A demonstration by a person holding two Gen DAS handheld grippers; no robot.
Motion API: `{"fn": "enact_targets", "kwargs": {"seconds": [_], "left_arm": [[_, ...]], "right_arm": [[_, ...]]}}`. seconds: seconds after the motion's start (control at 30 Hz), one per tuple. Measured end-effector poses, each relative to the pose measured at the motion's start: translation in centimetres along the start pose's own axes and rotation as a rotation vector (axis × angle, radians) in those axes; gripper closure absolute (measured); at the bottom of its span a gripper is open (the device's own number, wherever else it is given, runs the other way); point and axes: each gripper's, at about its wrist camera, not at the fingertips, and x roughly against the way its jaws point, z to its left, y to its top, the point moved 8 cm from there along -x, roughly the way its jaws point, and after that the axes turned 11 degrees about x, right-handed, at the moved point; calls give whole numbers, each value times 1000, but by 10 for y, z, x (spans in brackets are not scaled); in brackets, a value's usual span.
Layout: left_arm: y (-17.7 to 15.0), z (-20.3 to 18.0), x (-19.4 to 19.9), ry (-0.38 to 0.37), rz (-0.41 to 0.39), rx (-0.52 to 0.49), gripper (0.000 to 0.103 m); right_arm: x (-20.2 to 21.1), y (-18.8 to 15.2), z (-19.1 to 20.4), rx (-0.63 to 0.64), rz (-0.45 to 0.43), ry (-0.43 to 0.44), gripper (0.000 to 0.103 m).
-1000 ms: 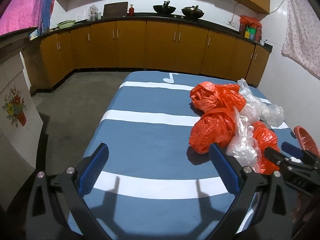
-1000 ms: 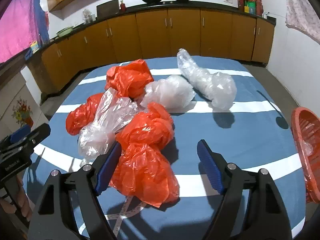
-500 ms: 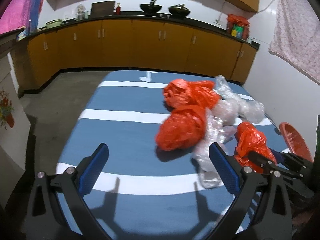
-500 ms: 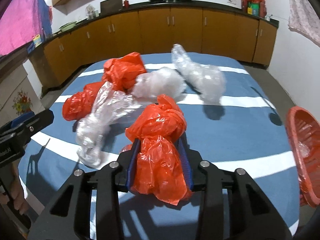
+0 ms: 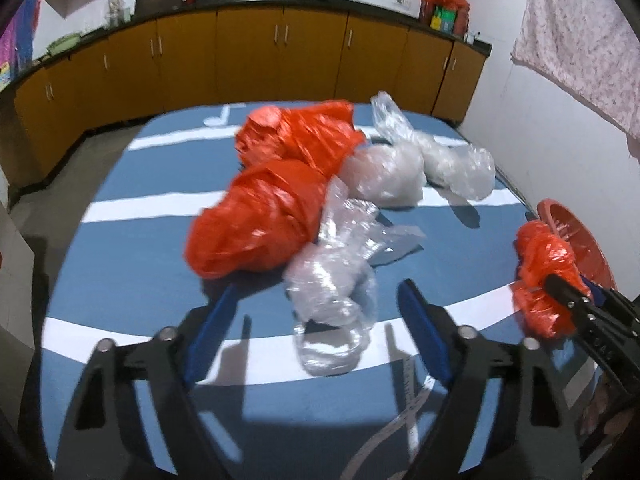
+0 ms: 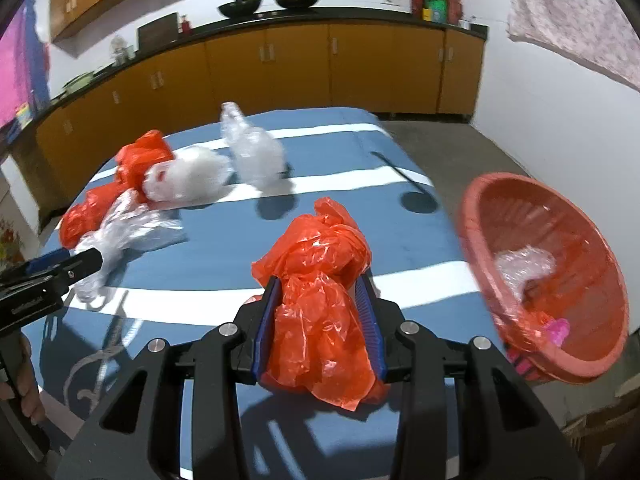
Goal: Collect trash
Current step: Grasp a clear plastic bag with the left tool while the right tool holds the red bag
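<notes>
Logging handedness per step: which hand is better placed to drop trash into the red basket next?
Right. Its tongs are shut on an orange bag beside the red basket; the left tongs are open, empty.

the bags lie heaped on the bench, left of the basket at its right edge; one bag sits between the right tongs; the left tongs straddle a crumpled bag; cabinets stand behind.
</notes>
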Motion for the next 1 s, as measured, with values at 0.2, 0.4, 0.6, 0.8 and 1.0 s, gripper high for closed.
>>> {"fn": "enact_targets", "kwargs": {"seconds": [0.2,0.4,0.6,0.8,1.0], "left_arm": [[-1,-11,-19,-9,48,18,40],[-2,-24,-26,-27,69,16,55],[-5,-30,-29,-33,78,13,66],[-3,-31,-27,-38,61,12,72],[0,-35,-14,-58,32,14,75]], "right_arm": [[1,-3,-17,-22,-4,-19,64],[2,-4,-22,-30,-9,-18,64],[3,-4,-22,-32,-9,-18,64],[7,-3,-25,-34,-20,-21,64],[16,-1,-28,-38,-37,-25,64]]}}
